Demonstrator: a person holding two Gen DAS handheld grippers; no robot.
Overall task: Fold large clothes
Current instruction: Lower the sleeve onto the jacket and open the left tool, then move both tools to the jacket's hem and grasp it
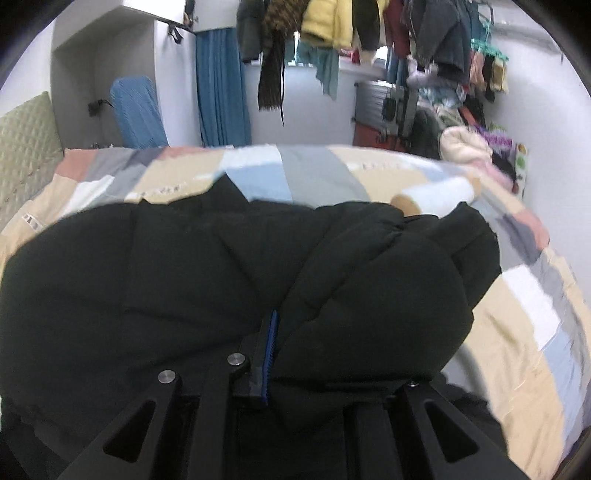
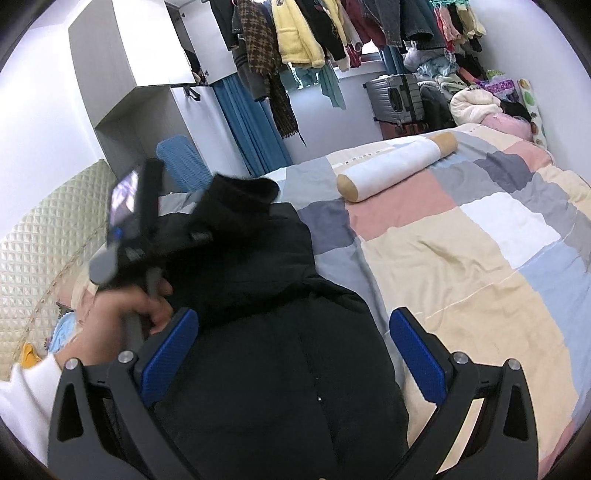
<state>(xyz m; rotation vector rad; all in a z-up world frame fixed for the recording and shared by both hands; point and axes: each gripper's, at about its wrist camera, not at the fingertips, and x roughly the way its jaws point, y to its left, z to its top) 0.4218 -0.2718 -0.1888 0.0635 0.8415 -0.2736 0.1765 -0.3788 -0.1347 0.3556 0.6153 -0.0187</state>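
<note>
Left wrist view. Left gripper [image 1: 275,332], jaws nearly together, pinching a fold of the black padded jacket [image 1: 221,280]; one blue pad [image 1: 270,350] visible along the left finger, the other finger buried under the fabric. Jacket bunched in thick quilted folds across the near half of the frame, lying on the patchwork quilt [image 1: 524,325] of the bed. White bolster with tan ends [image 1: 436,194] just beyond the jacket's far right edge. Farther off: blue curtain [image 1: 221,88], hanging clothes [image 1: 332,26], grey suitcase [image 1: 373,107].

Right wrist view. Right gripper [image 2: 295,354] wide open, blue pads [image 2: 168,360] set well apart on either side of the jacket [image 2: 266,332], with nothing clamped between them; contact with the cloth not discernible. Jacket stretched from the near edge toward the far left, over the quilt [image 2: 461,266]. At left, a person's hand [image 2: 122,306] with white sleeve [image 2: 26,391] gripping the handle of the left gripper [image 2: 207,221], blurred, its tips lost in the dark collar region. Bolster [image 2: 395,166] well apart from the jacket, on the far part of the bed. Quilted cream headboard [image 2: 40,236] at far left.
</note>
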